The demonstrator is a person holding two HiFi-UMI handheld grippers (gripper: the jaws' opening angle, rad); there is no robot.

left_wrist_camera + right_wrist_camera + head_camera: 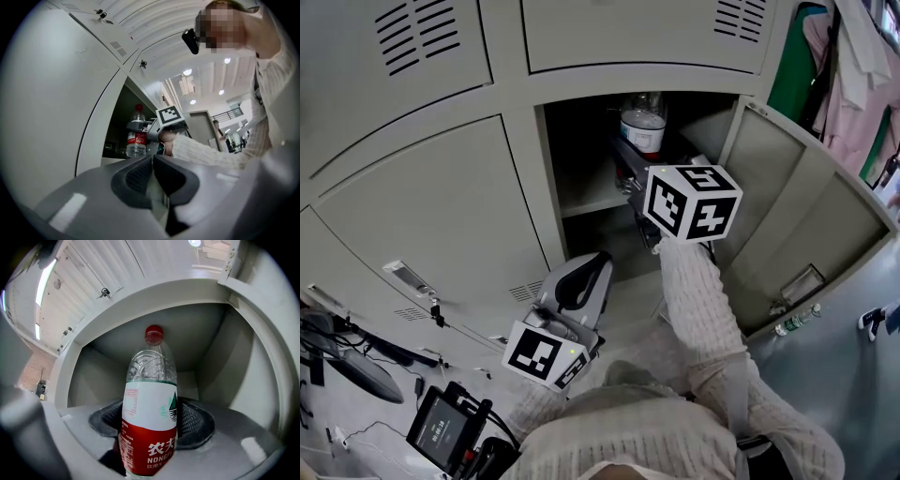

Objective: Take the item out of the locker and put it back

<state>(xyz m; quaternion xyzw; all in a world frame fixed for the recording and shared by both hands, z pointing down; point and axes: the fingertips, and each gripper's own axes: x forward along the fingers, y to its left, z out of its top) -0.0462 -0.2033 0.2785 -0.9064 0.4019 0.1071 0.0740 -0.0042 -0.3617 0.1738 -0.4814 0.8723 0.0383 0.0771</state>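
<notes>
Grey metal lockers [441, 187] fill the head view. One open locker compartment [581, 141] sits at centre, w/ its locker door [806, 216] swung out to the right.

The clear plastic water bottle [150, 413] stands upright at the mouth of that compartment, above the inner shelf [591, 202]. No view shows whether its base rests on anything. It has a red screw cap [153, 333] and a white-and-red label [150, 399].

The right gripper [152, 420] has it. The jaws stand fairly wide, one ribbed pad on each side of the label band, both against the wrap, i.e. a grip on the lower-mid body. The left gripper [152, 176] hangs low, outside the compartment and near the closed lockers, w/ jaws together and nothing btwn them.

Handling, as a judgement:
- The thin plastic wall prob. dents under a hard squeeze, so moderate pressure is enough.
- The glossy label looks slick, and the ribbed pads help there.
- The fill level is hard to read. If full, the bottle is moderately heavy and top-tall, so it may swing or tip about the pads.
- The best hold is where it is now, on the straight label section. The tapered, ridged shoulder and the narrow cap would both let it slide.
- Keeping it upright and setting the base flat on the shelf before letting go makes sense, esp. since the bottle is narrow and topples easily.
</notes>
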